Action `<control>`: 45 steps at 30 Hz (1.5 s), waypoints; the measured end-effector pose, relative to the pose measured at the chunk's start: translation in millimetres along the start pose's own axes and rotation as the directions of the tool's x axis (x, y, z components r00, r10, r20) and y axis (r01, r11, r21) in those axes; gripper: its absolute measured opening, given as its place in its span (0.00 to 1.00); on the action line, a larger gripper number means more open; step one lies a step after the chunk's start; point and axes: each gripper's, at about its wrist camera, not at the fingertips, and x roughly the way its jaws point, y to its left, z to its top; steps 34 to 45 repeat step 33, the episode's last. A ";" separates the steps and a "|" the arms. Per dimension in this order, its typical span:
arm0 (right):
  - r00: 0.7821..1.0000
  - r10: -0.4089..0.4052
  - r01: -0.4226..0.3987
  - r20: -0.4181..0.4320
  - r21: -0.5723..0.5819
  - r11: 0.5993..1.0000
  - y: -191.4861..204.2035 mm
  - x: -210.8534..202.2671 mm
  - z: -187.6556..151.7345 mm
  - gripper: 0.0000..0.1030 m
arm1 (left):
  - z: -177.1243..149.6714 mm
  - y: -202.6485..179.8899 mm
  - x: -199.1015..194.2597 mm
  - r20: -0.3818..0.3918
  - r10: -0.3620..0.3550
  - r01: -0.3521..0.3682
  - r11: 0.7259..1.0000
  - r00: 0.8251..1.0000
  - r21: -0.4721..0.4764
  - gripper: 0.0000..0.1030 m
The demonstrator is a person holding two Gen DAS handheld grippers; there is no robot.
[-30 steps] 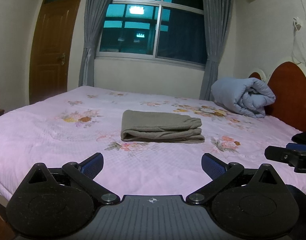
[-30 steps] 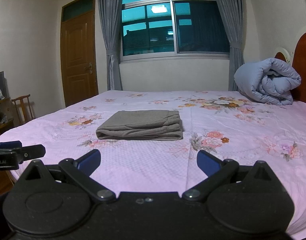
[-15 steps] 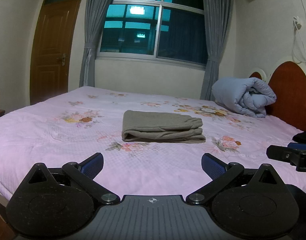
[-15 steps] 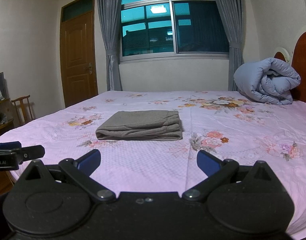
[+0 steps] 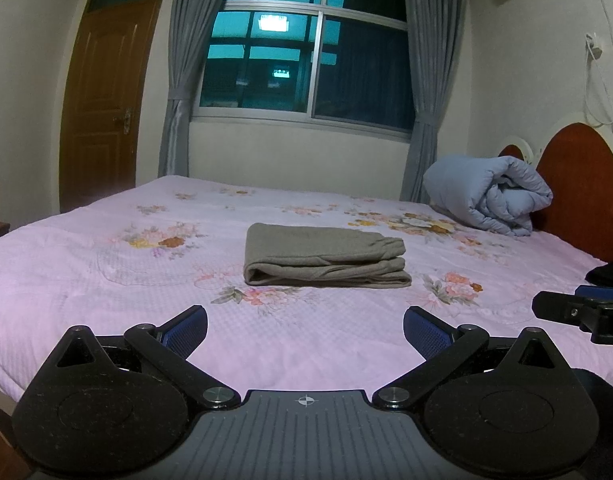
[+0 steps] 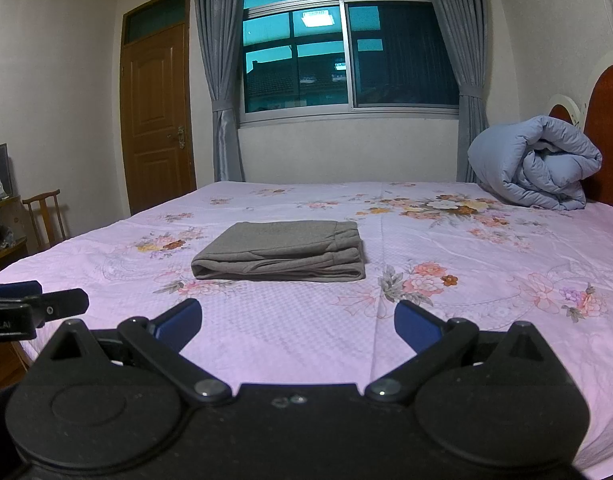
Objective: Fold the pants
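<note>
On the bed [image 5: 86, 280], folded pants [image 5: 324, 256] (grey).

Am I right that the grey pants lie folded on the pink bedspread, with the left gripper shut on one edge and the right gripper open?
Not quite. The left wrist view shows the left gripper open and well short of the grey pants, holding nothing. The rest stands: the pants lie folded on the pink bedspread, and the right gripper is open.

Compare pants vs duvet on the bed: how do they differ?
Pants are grey-brown, folded into a flat rectangle mid-bed; duvet is blue, rolled into a tall puffy bundle against the headboard. Pants look far thinner than the duvet. Both rest on the pink sheet, untouched by either gripper.
</note>
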 end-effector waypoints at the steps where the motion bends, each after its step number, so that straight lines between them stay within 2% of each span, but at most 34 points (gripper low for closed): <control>1: 1.000 0.000 0.000 0.000 0.001 1.000 0.1 0.0 0.0 0.94 | 0.0 0.4 0.3 0.000 0.000 0.000 1.000 1.000 0.000 1.00; 25: 1.000 0.000 0.000 0.000 -0.002 1.000 -0.6 0.5 0.4 0.94 | 1.0 2.5 1.3 -0.001 -0.001 0.001 1.000 1.000 0.010 1.00; 28: 1.000 0.000 0.000 0.000 -0.003 1.000 -0.5 0.4 0.3 0.94 | 1.6 2.4 2.2 -0.005 0.017 -0.017 1.000 1.000 0.022 1.00; 32: 1.000 0.000 0.000 0.000 -0.003 1.000 -0.8 0.6 0.3 0.94 | 2.2 5.4 1.8 -0.005 -0.005 0.005 1.000 1.000 0.018 1.00; 45: 1.000 0.000 0.000 0.000 -0.002 1.000 -0.2 0.3 0.2 0.94 | 2.4 5.4 2.1 -0.006 -0.003 0.003 1.000 1.000 0.018 1.00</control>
